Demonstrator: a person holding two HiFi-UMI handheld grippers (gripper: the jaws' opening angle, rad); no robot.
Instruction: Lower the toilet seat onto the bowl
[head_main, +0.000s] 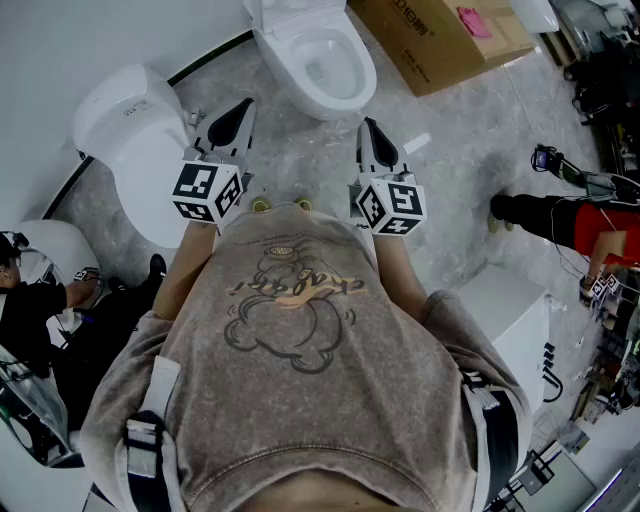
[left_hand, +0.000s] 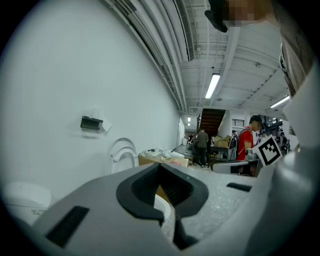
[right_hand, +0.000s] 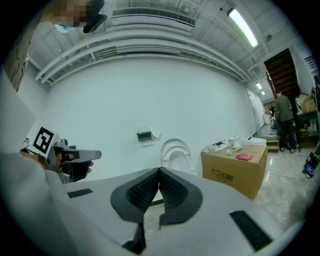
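A white toilet (head_main: 325, 62) stands against the wall at the top of the head view, its bowl uncovered. Its seat (right_hand: 175, 151) is raised upright against the wall and also shows in the left gripper view (left_hand: 122, 152). My left gripper (head_main: 241, 108) and right gripper (head_main: 367, 128) are held side by side in front of the person's chest, short of the bowl and touching nothing. Both point toward the toilet. The left gripper (left_hand: 160, 166) has its jaws shut and empty, and so does the right gripper (right_hand: 159, 171).
A second white toilet (head_main: 135, 140) with its lid down stands to the left. A cardboard box (head_main: 440, 35) sits right of the target toilet, a white cabinet (head_main: 515, 320) at lower right. A person in red (head_main: 590, 228) is at right, another person (head_main: 30, 295) at left.
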